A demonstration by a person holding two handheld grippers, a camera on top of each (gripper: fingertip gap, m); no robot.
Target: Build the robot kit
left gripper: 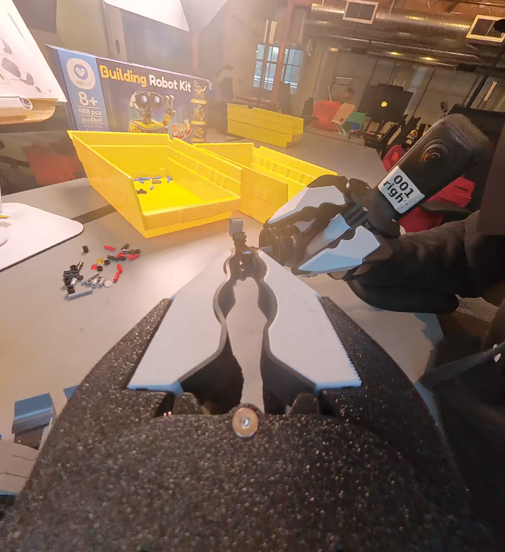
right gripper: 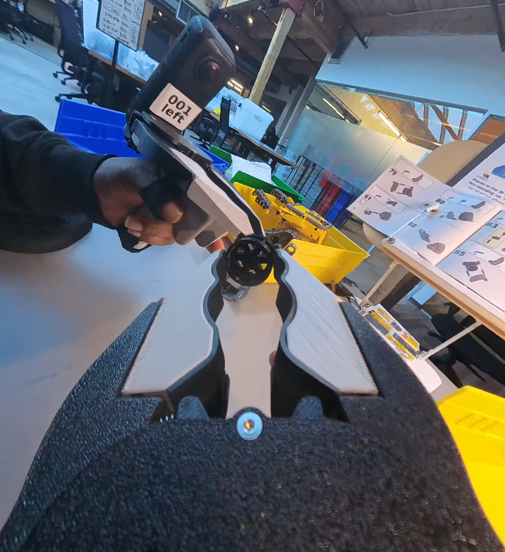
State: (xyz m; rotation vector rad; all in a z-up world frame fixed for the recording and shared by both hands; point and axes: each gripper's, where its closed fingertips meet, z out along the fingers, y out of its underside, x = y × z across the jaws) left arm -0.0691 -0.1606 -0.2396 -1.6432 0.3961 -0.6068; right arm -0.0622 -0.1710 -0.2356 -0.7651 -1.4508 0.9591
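Two handheld grippers meet tip to tip over a pale grey tabletop (left gripper: 36, 328). Nearest in the left wrist view, the left gripper (left gripper: 243, 257) has its grey fingers pinched together on a small dark brick assembly with a blue-grey block on top (left gripper: 239, 239), held upright above the table. Just beside it, the right gripper (left gripper: 278, 254), gripped by a hand in a black sleeve, clamps a black spoked plastic wheel (left gripper: 276, 242) whose hub faces the small assembly; a thin blue pin shows between the two, though whether they touch cannot be told. From the right wrist view the same wheel (right gripper: 249, 259) sits squeezed between the right gripper's (right gripper: 248, 263) fingertips, with the left gripper (right gripper: 230, 227) coming in from the upper left. Left of the tips, a scatter of small red, black and grey loose brick pieces (left gripper: 99, 268) lies on the table. Beyond stands an open yellow plastic bin (left gripper: 161, 191) holding a few blue and dark bits, a second yellow bin (left gripper: 275, 176) beside it. Behind them stands a dark blue printed kit box (left gripper: 131, 98). An instruction booklet on a white stand (right gripper: 442, 227) rises at the right, with a yellow brick-built vehicle (right gripper: 293, 218) in another yellow bin farther off.
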